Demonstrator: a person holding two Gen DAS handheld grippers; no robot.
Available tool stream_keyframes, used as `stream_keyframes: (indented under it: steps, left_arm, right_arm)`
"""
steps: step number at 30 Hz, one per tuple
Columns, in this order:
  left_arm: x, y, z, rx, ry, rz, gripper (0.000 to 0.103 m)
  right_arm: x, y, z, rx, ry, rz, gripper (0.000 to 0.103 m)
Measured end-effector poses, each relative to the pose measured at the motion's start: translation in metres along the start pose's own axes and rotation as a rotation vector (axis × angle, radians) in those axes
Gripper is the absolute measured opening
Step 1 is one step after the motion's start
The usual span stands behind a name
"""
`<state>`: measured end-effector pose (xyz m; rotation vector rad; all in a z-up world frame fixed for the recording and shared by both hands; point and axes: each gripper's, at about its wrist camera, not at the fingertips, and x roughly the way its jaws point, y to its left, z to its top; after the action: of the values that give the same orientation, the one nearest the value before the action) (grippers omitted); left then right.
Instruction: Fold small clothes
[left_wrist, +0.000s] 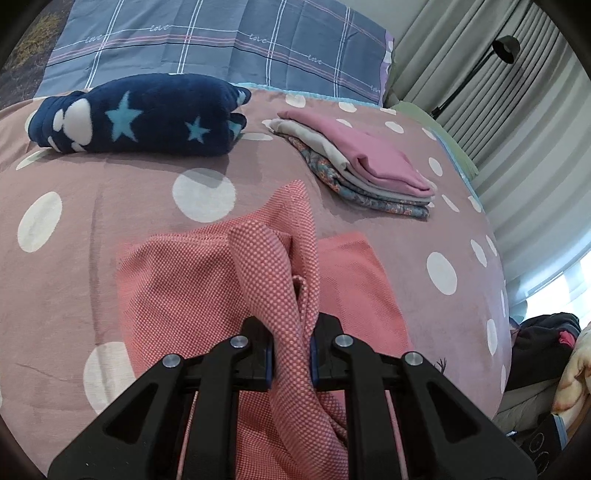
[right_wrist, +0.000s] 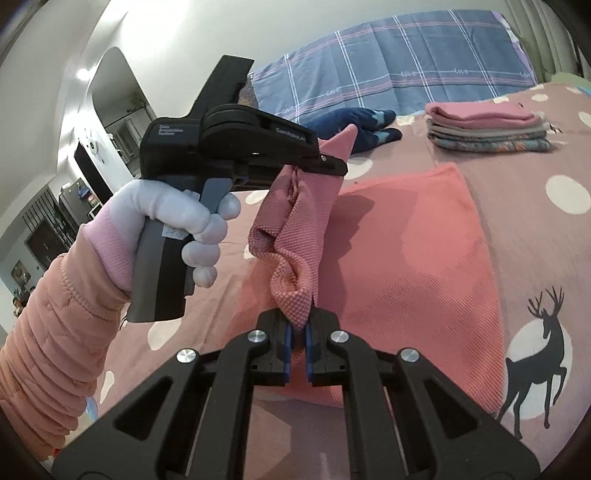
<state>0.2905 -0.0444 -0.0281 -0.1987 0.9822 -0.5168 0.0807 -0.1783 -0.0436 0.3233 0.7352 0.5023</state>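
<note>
Two corners of coral knit cloth (left_wrist: 258, 266) pinched and lifted, one by left gripper (left_wrist: 291, 354), one by right gripper (right_wrist: 298, 345); remainder spread mid-bed (left_wrist: 110, 192), near front edge. Fold-over step judged underway. Next: corners carried across, laid aligned, then released.

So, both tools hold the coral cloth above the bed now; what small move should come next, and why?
Probably carry the lifted edge forward and lay it down on the flat part. The left tool and right tool are each shut on the coral cloth, whose far part lies spread on the dotted bedspread, so the fold is only half done.
</note>
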Motion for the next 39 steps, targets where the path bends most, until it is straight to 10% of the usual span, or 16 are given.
stream_keyframes:
  steps: [19,22,28,39]
  left_arm:
    - [0.04,-0.011,-0.011,0.047,0.044,0.057,0.015]
    - [0.034,-0.014,-0.012,0.047,0.022,0.07,0.014]
    - [0.008,-0.05,0.003,0.108,-0.043,0.05,0.014]
    - [0.089,-0.123,-0.005,0.328,0.103,0.241,0.015]
  right_arm:
    - [0.02,-0.031,-0.015,0.099,0.114,0.014,0.035]
    - [0.02,-0.032,-0.013,0.113,0.092,0.034,0.006]
    - [-0.02,-0.039,-0.005,0.127,-0.039,0.038,0.005]
    - [-0.035,-0.092,-0.024,0.255,-0.014,-0.016,0.005]
